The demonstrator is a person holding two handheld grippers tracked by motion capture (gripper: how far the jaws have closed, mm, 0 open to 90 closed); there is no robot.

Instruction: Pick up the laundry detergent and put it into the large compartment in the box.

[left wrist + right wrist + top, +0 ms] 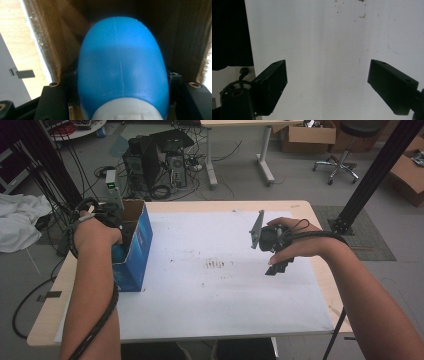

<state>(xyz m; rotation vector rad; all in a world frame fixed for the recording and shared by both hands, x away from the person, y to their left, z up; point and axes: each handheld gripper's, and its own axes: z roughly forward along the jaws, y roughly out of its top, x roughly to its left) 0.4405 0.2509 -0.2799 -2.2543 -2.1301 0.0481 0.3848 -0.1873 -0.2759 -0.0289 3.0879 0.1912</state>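
Observation:
A blue bottle (pixel 122 62) with a white cap sits between the jaws of my left gripper (pixel 122 85), which is shut on it. The bottle hangs inside an open cardboard box (pixel 57 40), brown inside and blue outside. From above, that box (pixel 137 247) stands at the table's left edge, and my left gripper (pixel 122 235) reaches down into its open top, the jaws hidden by the hand and the box wall. My right gripper (pixel 277 262) hovers over the right half of a white sheet (pixel 200 290). Its jaws (pixel 328 75) stand wide open with nothing between them.
The white sheet (pixel 324 37) covers most of the wooden table (pixel 320 225) and bears small dark stains near its middle. Computer towers (pixel 160 162) and cables stand on the floor beyond the far edge. A white cloth (pixel 20 220) lies at the left; a black post (pixel 380 165) rises at the right.

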